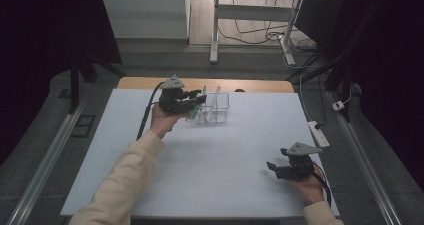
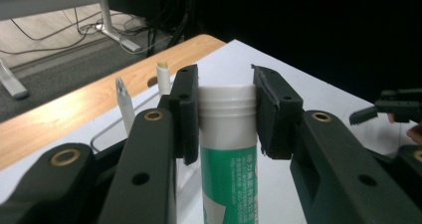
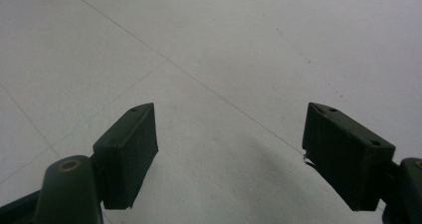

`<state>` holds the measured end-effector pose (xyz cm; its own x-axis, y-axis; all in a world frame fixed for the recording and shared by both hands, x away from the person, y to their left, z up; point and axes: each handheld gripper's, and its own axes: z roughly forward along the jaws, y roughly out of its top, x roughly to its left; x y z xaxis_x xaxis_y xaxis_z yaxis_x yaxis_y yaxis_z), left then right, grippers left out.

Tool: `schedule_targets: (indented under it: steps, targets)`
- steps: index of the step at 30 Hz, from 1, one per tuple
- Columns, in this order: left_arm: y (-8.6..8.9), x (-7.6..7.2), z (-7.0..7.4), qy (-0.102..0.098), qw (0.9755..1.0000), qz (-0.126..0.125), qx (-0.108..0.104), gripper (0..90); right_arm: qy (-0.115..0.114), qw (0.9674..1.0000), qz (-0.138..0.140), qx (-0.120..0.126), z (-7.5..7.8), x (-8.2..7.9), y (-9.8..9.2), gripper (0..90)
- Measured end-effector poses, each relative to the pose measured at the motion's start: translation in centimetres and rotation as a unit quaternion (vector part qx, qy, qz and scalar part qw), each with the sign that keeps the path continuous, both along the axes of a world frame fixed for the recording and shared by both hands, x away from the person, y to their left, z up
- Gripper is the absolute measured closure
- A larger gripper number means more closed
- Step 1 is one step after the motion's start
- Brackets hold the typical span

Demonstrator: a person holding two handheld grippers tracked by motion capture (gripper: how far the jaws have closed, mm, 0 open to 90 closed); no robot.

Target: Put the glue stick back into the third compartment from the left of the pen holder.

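Two tubes (image 1: 214, 103) stand in the clear container (image 1: 223, 116); left tool (image 2: 226, 112) grips a third (image 2: 229, 159).

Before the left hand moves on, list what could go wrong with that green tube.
1. The left hand-held gripper clamps the green tube only at its white cap; the long body hanging below might swing or slip out.
2. The clear bin already holds two leaning tubes, so the green tube could knock them.
3. The right hand-held gripper rests open, far off, too distant to steady the bin.

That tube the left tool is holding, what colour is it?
The tube has a white cap end and a green label with small white print; the left gripper view shows it best.
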<state>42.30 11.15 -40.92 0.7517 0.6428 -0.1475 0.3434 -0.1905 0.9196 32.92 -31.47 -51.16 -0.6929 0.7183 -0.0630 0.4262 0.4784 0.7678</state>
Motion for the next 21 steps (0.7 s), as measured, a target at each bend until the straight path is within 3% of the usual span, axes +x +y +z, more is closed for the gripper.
schedule_targets:
  steps: [21]
  targets:
    - [-3.0, 3.1, 0.3, -0.006, 1.0000, -0.002, 0.000, 64.6, 0.000, 1.0000, -0.002, 0.002, 0.0, 0.0, 0.0, 20.7]
